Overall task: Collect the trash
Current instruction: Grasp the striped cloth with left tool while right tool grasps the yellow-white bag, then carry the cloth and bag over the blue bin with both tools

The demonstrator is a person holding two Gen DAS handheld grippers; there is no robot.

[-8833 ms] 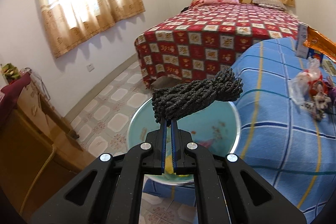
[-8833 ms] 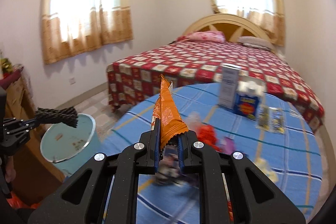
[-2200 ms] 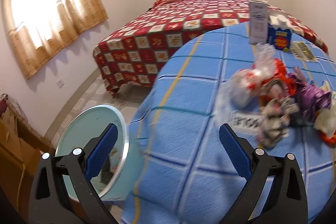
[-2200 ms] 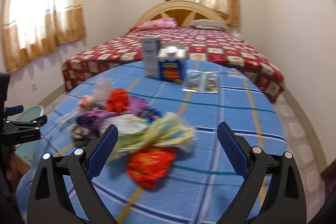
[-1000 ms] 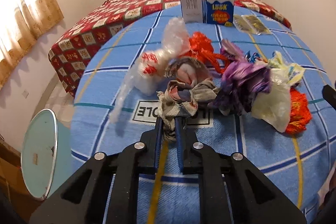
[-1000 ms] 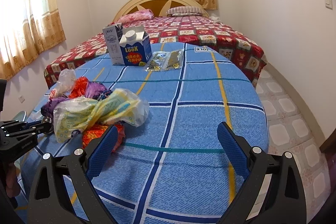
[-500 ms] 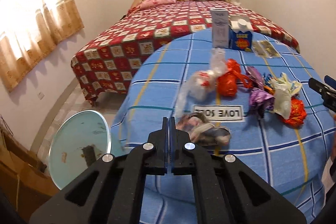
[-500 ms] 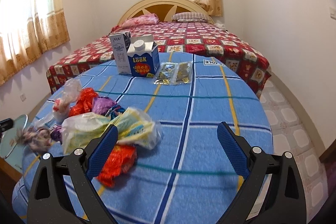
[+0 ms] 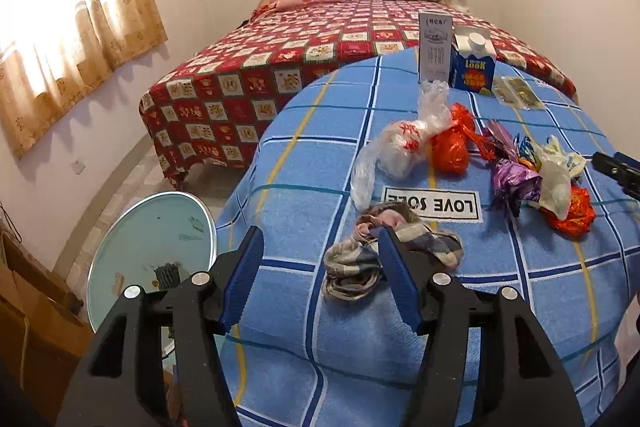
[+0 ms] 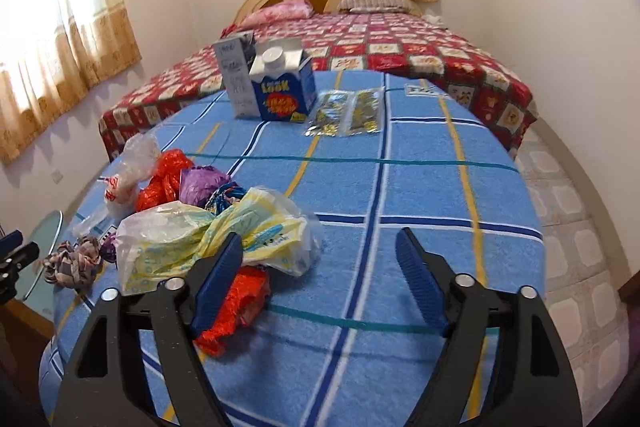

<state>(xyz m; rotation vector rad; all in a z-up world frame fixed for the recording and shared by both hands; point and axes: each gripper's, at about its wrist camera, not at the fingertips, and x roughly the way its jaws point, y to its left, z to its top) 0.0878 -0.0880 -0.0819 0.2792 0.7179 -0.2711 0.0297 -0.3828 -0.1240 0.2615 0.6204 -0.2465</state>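
Observation:
A pile of trash lies on the round table with the blue checked cloth [image 9: 304, 195]: a crumpled grey patterned rag [image 9: 360, 263], a clear bag with red print [image 9: 404, 143], red wrappers [image 9: 450, 147], a purple wrapper [image 9: 514, 181] and a yellow-white plastic bag [image 10: 224, 239]. My left gripper [image 9: 318, 273] is open and empty, its right finger in front of the rag. My right gripper [image 10: 320, 275] is open and empty, just right of the yellow-white bag. A light blue trash bin [image 9: 152, 247] stands on the floor left of the table.
A white carton [image 10: 238, 79], a blue milk carton [image 10: 282, 91] and two flat sachets [image 10: 348, 113] stand at the table's far side. A bed with a red checked cover [image 9: 320, 43] is behind. A wooden cabinet [image 9: 28, 327] is left of the bin.
My left gripper, shut half a second ago, has opened wide; the rag it held a second ago lies on the cloth. My right gripper has moved nearer the yellow-white bag.

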